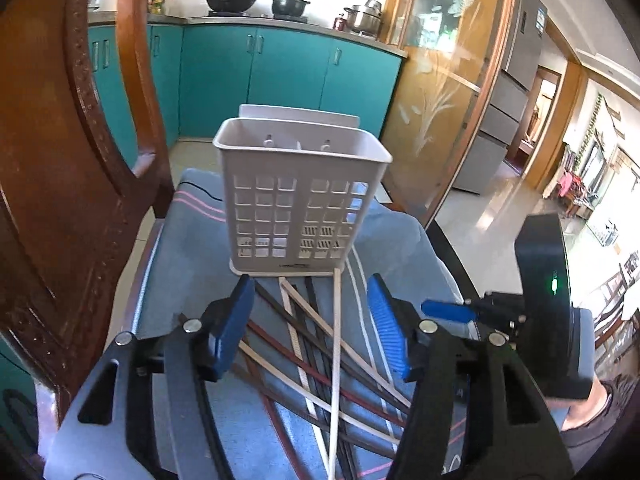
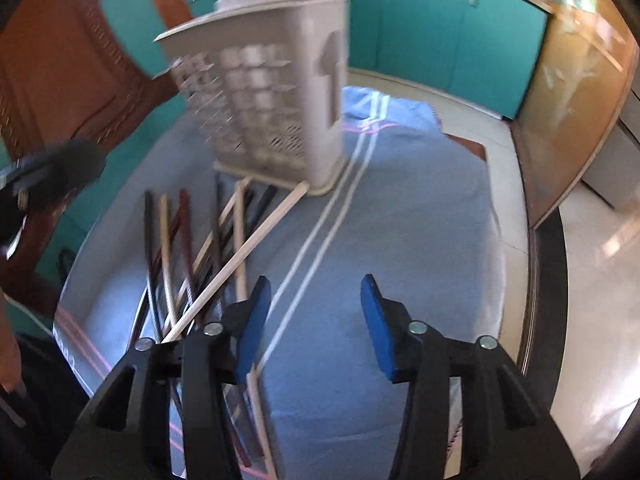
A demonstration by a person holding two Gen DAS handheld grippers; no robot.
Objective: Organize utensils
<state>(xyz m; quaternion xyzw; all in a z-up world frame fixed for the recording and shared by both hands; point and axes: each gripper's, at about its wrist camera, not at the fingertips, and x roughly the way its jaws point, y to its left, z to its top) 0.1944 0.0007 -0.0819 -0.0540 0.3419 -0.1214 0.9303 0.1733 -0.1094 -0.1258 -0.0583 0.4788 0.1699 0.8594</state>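
A white slotted utensil holder (image 1: pixel 296 196) stands upright on a blue cloth (image 1: pixel 188 248); it looks empty inside. It also shows in the right wrist view (image 2: pixel 272 92), blurred. Several chopsticks (image 1: pixel 320 344), pale, black and dark red, lie crossed on the cloth in front of it, also seen in the right wrist view (image 2: pixel 212 248). My left gripper (image 1: pixel 312 320) is open above the chopsticks, holding nothing. My right gripper (image 2: pixel 316 320) is open and empty over the cloth, to the right of the pile. Its body shows in the left wrist view (image 1: pixel 552 312).
A wooden chair back (image 1: pixel 60 160) rises close on the left. Teal kitchen cabinets (image 1: pixel 288 68) stand behind. The cloth covers a round table whose dark edge (image 2: pixel 556 280) curves on the right, with tiled floor (image 2: pixel 600 320) beyond.
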